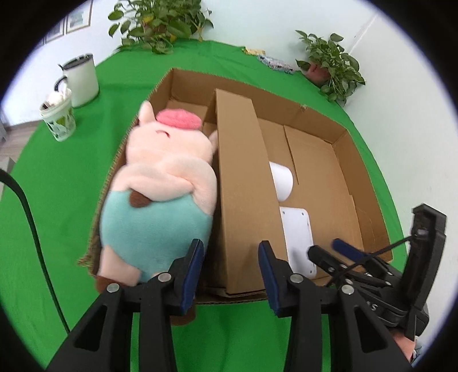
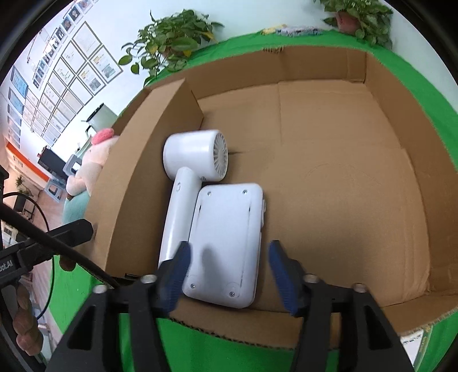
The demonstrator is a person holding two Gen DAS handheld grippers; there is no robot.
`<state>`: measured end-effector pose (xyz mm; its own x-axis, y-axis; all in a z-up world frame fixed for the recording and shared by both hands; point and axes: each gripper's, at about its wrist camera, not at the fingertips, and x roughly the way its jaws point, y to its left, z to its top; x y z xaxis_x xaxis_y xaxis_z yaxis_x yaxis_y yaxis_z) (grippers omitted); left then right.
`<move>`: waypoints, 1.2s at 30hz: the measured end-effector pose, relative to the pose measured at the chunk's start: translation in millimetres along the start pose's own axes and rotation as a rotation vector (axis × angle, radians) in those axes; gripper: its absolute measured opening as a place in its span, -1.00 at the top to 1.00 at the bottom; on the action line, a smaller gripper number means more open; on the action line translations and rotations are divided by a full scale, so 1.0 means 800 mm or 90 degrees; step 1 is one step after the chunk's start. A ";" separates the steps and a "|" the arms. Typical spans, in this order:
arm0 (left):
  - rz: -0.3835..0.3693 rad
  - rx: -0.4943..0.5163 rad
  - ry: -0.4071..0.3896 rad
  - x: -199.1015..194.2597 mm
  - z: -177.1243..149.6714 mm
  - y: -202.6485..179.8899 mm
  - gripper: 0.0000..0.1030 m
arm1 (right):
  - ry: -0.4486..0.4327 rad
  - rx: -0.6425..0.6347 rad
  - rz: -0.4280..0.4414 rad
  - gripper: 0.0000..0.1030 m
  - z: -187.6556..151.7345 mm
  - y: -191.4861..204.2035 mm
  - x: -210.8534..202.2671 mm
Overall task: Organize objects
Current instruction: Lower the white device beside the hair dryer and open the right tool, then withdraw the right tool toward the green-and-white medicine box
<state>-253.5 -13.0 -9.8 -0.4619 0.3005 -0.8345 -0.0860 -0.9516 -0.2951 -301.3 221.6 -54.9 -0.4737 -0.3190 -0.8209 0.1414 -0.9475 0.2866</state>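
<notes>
A cardboard box sits on the green-covered table, split by a tall cardboard divider into a narrow compartment and a wide one. In the wide one a white hair dryer lies flat against the divider, head toward twelve o'clock, and a flat white device lies touching its handle on the three o'clock side, screws facing up. In the narrow compartment a plush pig in teal overalls lies on its back, snout toward twelve o'clock, filling the space from end to end.

The right gripper hangs over the near end of the white device, its jaws standing apart to either side of it with nothing pressed between the pads. The left gripper hovers at the box's near wall, jaws apart and empty, straddling the divider's near end; the pig's feet lie just beside its nine o'clock finger.

Off at ten o'clock stand a white canister and a leaf-patterned cup; potted plants line the far edge.
</notes>
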 end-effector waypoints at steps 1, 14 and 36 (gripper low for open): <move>0.017 0.012 -0.021 -0.010 -0.002 -0.004 0.25 | -0.027 -0.017 -0.017 -0.46 -0.003 0.005 -0.014; 0.145 0.193 -0.319 -0.104 -0.086 -0.097 -0.61 | -0.229 -0.099 -0.140 -0.99 -0.076 0.038 -0.150; 0.108 0.180 -0.366 -0.145 -0.168 -0.126 -0.08 | -0.278 -0.105 -0.159 -0.99 -0.182 0.029 -0.261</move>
<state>-72.9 56.8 54.1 -0.8804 0.1366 -0.4541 -0.1621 -0.9866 0.0174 -73.0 263.6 51.0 -0.8238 -0.0789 -0.5614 0.0966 -0.9953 -0.0019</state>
